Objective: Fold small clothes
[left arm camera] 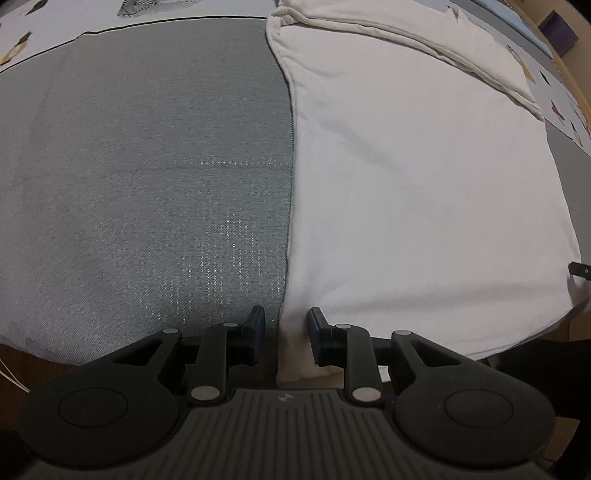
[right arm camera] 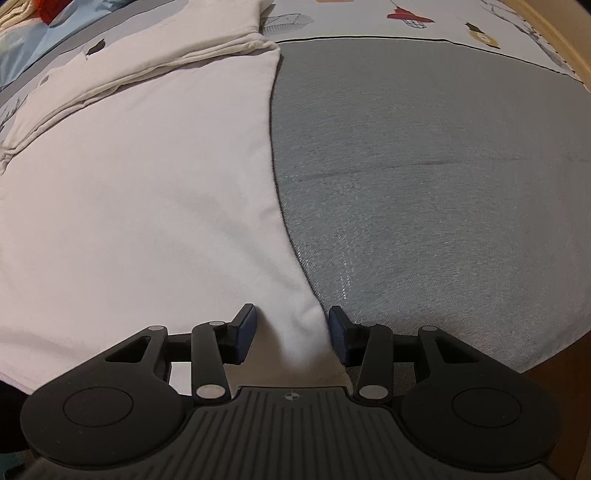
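Observation:
A white garment (left arm camera: 424,192) lies flat on a grey mat (left arm camera: 147,177), with folded layers along its far edge. My left gripper (left arm camera: 287,325) is open at the garment's near left corner, and the cloth edge lies between its jaws. In the right wrist view the same white garment (right arm camera: 140,192) covers the left side of the grey mat (right arm camera: 443,177). My right gripper (right arm camera: 291,325) is open at the garment's near right corner, with the cloth between its jaws. A tip of the right gripper shows at the far right of the left wrist view (left arm camera: 580,269).
A patterned sheet (right arm camera: 424,18) lies beyond the mat. The mat's near edge drops to a brown surface (right arm camera: 561,369). Blue and red fabric (right arm camera: 44,14) shows at the far left of the right wrist view.

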Motion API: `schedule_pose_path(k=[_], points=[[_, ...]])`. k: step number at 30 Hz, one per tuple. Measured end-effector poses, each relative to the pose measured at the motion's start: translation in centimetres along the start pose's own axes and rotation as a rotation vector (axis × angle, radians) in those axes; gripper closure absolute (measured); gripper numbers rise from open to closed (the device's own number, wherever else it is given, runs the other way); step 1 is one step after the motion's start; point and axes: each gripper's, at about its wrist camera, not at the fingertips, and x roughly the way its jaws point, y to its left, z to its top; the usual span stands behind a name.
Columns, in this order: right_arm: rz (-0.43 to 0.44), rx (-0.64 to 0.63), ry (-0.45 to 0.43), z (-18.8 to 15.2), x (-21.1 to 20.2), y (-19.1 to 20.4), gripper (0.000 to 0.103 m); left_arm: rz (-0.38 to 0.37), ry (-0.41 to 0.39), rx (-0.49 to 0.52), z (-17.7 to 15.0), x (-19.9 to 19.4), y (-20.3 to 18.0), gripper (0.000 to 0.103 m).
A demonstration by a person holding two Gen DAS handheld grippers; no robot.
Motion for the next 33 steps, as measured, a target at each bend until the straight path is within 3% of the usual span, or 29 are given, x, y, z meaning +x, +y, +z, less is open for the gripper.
schedule_pose_path(k=[4, 8, 10, 11, 12, 19, 22, 29, 33], points=[[0.019, -0.018, 0.008, 0.1, 0.1, 0.2, 0.061, 0.001, -0.004, -0.015, -0.4, -0.3, 0.2, 0.075], [0.038, -0.033, 0.014, -0.2, -0.1, 0.5, 0.073, 0.001, -0.003, -0.012, -0.4, -0.4, 0.2, 0.075], [0.046, -0.03, 0.015, -0.2, -0.1, 0.5, 0.083, -0.002, -0.004, 0.0, -0.5, -0.3, 0.0, 0.08], [0.05, -0.027, 0.015, -0.2, -0.2, 0.5, 0.092, -0.011, -0.004, 0.012, -0.6, -0.2, 0.1, 0.093], [0.055, -0.022, 0.015, -0.1, -0.2, 0.5, 0.094, -0.021, -0.004, 0.026, -0.6, -0.3, -0.2, 0.097], [0.097, 0.014, -0.009, 0.0, -1.0, 0.4, 0.096, -0.082, -0.036, 0.043, -1.0, -1.2, -0.6, 0.097], [0.034, 0.009, 0.018, -0.2, -0.3, 0.4, 0.092, -0.031, 0.015, 0.049, -1.1, 0.0, -0.7, 0.092], [0.016, -0.034, 0.016, -0.5, -0.3, 1.1, 0.088, -0.027, 0.011, 0.076, -1.0, 0.0, -1.2, 0.094], [0.033, -0.028, 0.001, -0.5, -0.7, 1.4, 0.097, -0.024, -0.015, 0.108, -1.2, -0.4, -1.8, 0.097]])
